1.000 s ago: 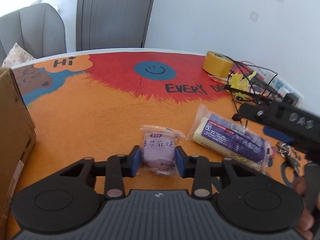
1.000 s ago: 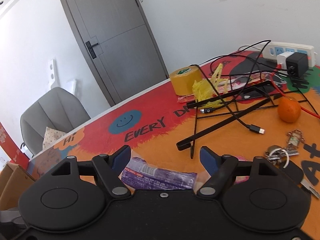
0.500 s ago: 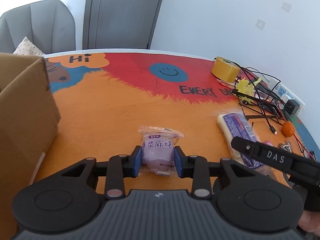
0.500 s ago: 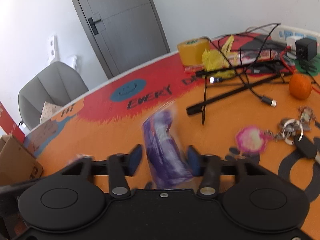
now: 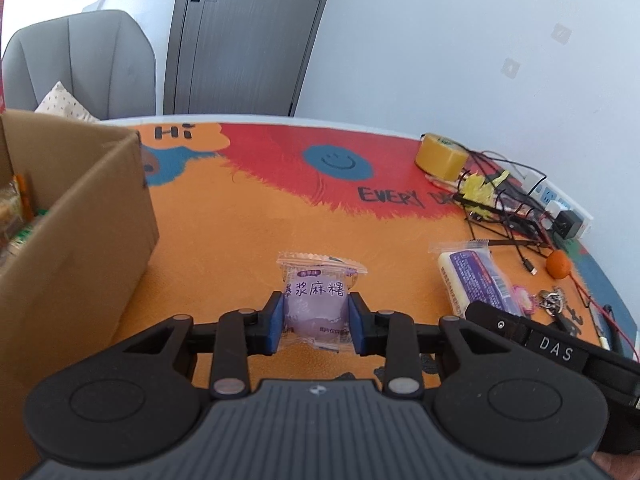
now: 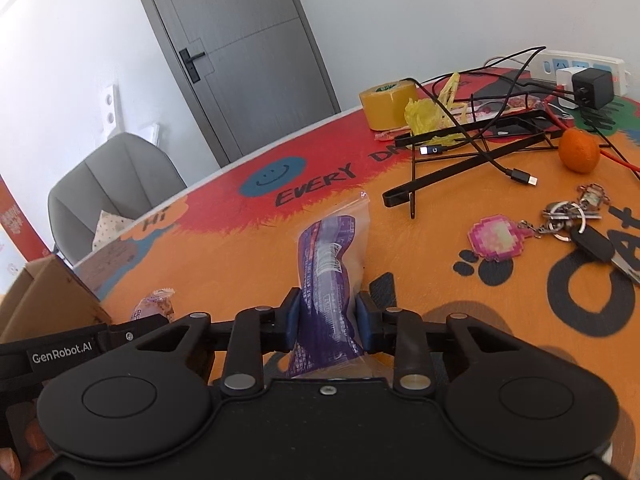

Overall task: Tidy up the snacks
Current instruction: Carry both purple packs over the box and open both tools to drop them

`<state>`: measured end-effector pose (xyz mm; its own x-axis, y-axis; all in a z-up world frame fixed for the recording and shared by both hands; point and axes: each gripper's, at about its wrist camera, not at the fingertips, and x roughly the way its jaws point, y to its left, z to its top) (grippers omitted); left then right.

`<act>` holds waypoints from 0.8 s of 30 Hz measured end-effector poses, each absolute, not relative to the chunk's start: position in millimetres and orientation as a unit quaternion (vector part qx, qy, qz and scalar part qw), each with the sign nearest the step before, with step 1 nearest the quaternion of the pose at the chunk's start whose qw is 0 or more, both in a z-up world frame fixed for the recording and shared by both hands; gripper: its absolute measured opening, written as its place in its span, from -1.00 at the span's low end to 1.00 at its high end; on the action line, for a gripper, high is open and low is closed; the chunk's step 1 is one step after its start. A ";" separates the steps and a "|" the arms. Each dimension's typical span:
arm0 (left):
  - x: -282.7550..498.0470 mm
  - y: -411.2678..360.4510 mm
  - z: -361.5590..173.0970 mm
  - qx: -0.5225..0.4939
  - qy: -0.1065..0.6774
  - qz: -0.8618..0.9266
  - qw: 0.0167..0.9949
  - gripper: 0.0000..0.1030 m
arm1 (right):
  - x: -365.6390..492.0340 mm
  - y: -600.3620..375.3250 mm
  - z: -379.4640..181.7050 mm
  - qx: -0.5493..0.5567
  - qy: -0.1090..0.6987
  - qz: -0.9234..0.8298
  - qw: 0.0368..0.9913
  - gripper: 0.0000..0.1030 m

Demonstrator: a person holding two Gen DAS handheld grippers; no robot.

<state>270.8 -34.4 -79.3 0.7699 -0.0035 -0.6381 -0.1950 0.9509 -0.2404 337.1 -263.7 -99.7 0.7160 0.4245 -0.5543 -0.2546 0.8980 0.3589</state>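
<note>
Between left gripper [image 5: 315,322] pads: purple mochi packet [image 5: 316,300], clamped mid-body, near cardboard box [image 5: 80,216]; light, squashy. Right gripper [image 6: 327,322] pinches purple wafer pack [image 6: 326,280] low; slick film, crushable

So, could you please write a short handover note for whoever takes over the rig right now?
Left gripper: shut on the mochi packet.
Right gripper: shut on the purple snack bar.
Cardboard box: open, on the left side of the table, some snacks inside.
Done: both loose snacks gripped.
Left: probably carry both to the box and release them.
</note>
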 end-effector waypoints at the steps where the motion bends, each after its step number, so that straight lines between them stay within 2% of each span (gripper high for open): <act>1: 267.7 -33.5 -76.2 -0.148 0.332 0.051 0.930 -0.38 | 334.3 -263.4 -97.7 0.132 0.326 0.185 0.918 -0.43; 24: 190.3 5.9 -11.6 -0.159 0.258 0.059 0.951 -0.38 | 281.6 -218.5 -37.9 0.142 0.268 0.235 0.923 -0.44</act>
<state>190.3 5.9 -11.6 0.8605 0.0299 -0.5086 -0.1938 0.9425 -0.2724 281.6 -218.5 -37.9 0.7456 0.5111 -0.4277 -0.3585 0.8486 0.3891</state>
